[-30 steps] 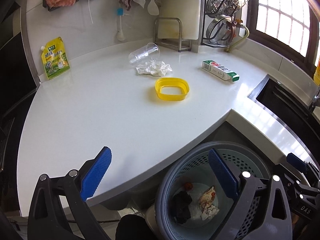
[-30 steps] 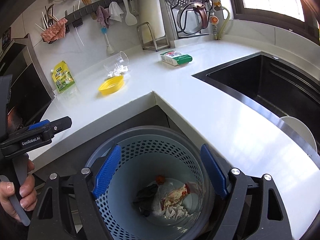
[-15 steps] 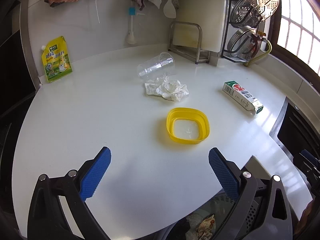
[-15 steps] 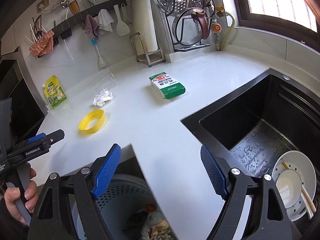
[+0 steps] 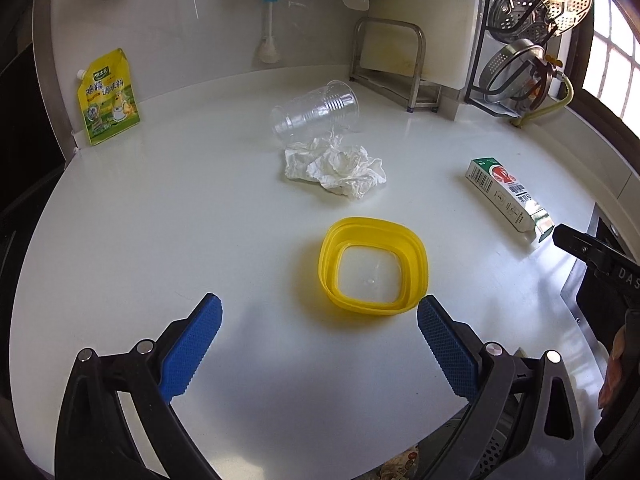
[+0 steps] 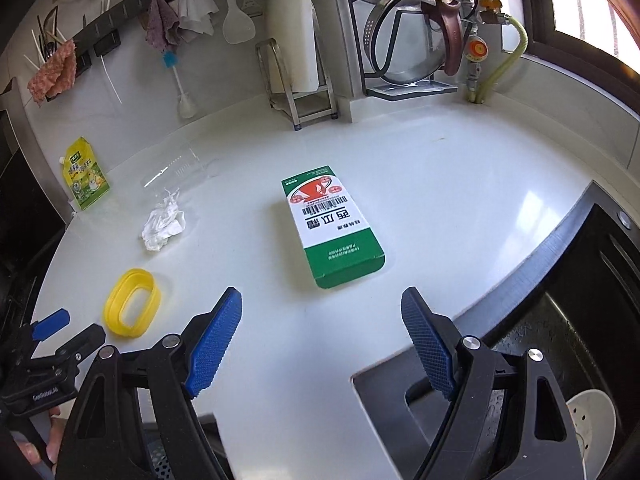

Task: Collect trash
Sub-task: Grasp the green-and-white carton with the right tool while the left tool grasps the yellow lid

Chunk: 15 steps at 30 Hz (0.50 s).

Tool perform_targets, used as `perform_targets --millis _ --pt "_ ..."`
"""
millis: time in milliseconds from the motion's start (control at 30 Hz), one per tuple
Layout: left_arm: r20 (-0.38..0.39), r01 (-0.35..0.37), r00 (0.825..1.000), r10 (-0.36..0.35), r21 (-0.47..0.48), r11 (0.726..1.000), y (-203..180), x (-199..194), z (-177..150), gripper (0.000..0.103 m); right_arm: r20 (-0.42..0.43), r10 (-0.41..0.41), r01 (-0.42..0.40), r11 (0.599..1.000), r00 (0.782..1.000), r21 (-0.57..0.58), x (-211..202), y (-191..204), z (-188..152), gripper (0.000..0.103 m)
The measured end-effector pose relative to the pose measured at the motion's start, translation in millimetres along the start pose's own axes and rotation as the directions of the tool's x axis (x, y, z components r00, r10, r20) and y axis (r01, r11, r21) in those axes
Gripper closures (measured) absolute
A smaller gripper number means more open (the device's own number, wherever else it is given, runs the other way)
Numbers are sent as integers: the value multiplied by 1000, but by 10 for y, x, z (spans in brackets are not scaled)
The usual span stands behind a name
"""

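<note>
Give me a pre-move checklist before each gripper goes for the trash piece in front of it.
1. Left gripper open and empty: ok.
2. Right gripper open and empty: ok.
3. Yellow ring ahead of the left gripper, lying flat, apart from the crumpled tissue: ok.
4. Green and white carton ahead of the right gripper, lying flat with bare counter around it: ok.
5. Carton narrower than the right gripper's opening: ok, judging by the right wrist view.
6. Bin free to receive: cannot tell, barely in view.

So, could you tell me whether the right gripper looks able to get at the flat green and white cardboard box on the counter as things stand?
Probably yes: the right gripper is open and empty, the green and white cardboard box lies flat just ahead of it, and only bare white countertop lies between them.
</note>
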<state>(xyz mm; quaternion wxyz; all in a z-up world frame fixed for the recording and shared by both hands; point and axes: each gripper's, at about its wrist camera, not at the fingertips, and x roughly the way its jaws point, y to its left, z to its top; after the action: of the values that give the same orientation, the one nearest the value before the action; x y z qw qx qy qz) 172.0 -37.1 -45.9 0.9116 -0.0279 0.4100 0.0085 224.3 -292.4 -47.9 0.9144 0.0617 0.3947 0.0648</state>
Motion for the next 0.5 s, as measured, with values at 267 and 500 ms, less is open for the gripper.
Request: perform_targets --millis 267,500 --pt "-18 -18 1000 18 -12 1000 -50 132 36 7 -67 42 -43 999 997 -17 436 -53 287 25" --pt "-28 -20 999 20 1 1000 -136 184 17 7 -108 34 -39 998 994 -47 662 -15 392 25"
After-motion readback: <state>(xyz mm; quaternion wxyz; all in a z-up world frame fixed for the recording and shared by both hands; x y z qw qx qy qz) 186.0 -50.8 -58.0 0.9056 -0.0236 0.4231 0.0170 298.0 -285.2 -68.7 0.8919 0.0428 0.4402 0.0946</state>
